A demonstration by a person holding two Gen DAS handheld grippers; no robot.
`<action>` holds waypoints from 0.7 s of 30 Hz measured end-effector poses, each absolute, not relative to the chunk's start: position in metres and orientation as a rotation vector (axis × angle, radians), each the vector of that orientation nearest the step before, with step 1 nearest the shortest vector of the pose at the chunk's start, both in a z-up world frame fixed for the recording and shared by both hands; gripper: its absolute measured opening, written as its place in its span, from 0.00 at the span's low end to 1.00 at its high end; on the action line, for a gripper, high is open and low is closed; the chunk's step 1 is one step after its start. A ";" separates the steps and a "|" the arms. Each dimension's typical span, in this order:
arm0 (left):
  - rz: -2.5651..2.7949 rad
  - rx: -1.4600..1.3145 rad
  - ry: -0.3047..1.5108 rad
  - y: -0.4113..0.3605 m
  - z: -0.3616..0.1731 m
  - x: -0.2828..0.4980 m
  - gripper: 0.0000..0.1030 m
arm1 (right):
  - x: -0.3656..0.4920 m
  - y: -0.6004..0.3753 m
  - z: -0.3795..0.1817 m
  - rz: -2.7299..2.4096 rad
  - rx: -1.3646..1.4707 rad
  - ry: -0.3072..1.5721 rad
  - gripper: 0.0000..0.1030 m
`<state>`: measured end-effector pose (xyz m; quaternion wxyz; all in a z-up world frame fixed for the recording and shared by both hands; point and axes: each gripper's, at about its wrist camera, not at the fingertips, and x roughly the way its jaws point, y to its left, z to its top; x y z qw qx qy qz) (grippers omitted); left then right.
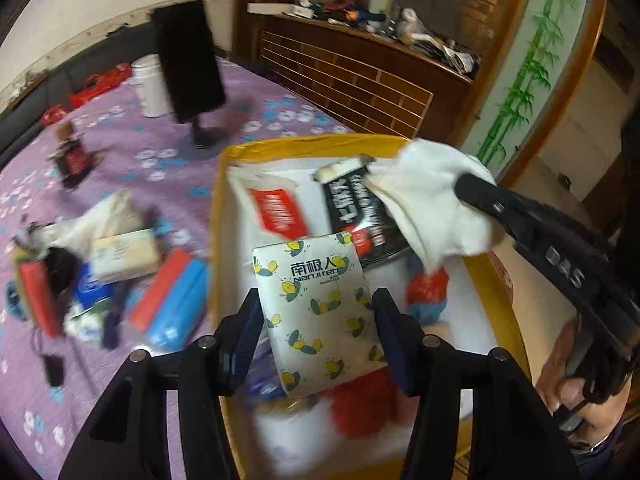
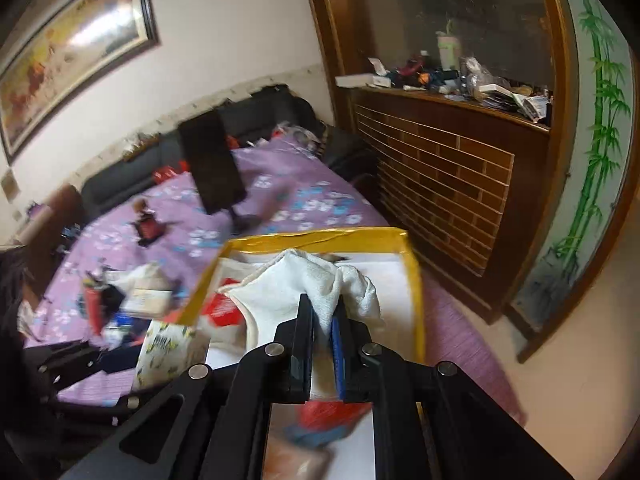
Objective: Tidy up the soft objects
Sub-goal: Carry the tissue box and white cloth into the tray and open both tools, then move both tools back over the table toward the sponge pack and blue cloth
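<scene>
My left gripper (image 1: 318, 308) is shut on a white tissue pack (image 1: 318, 308) printed with yellow lemons, held over the yellow-rimmed box (image 1: 218, 220). The same pack (image 2: 168, 352) shows at the lower left of the right wrist view. My right gripper (image 2: 323, 312) is shut on a white cloth (image 2: 296, 286) that hangs above the box (image 2: 416, 292). From the left wrist view that cloth (image 1: 428, 208) dangles at the box's right side from the right gripper (image 1: 476, 188), held by a person's hand (image 1: 576, 384). Inside the box lie a red-and-white packet (image 1: 276, 212), a black packet (image 1: 356, 208) and red soft items (image 1: 360, 408).
The box sits on a bed with a purple flowered cover (image 1: 120, 148). A heap of loose packets and bottles (image 1: 116, 264) lies left of the box. A black stand (image 1: 188, 60) and white jar (image 1: 148, 88) are farther back. A wooden radiator cabinet (image 2: 432, 180) with clutter stands behind.
</scene>
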<state>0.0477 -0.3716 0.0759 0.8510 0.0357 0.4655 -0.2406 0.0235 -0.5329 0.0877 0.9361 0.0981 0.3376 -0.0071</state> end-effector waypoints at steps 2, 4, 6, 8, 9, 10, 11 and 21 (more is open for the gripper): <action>-0.526 0.079 0.995 -0.385 0.068 0.053 0.53 | 0.036 -0.540 0.081 -0.038 0.185 0.721 0.09; -0.532 0.093 1.015 -0.393 0.059 0.056 0.53 | 0.048 -0.545 0.073 -0.052 0.179 0.751 0.09; -0.534 0.105 1.037 -0.400 0.049 0.059 0.53 | 0.056 -0.549 0.065 -0.055 0.185 0.778 0.09; -0.534 0.116 1.044 -0.404 0.044 0.061 0.53 | 0.060 -0.552 0.059 -0.063 0.191 0.794 0.11; -0.541 0.115 1.047 -0.405 0.042 0.061 0.53 | 0.061 -0.553 0.057 -0.066 0.190 0.800 0.11; -0.548 0.113 1.049 -0.405 0.041 0.062 0.53 | 0.062 -0.554 0.057 -0.065 0.187 0.802 0.12; -0.552 0.112 1.047 -0.406 0.040 0.062 0.53 | 0.061 -0.553 0.058 -0.070 0.182 0.803 0.16; -0.576 0.083 1.007 -0.399 0.056 0.054 0.64 | 0.034 -0.546 0.090 -0.082 0.194 0.689 0.56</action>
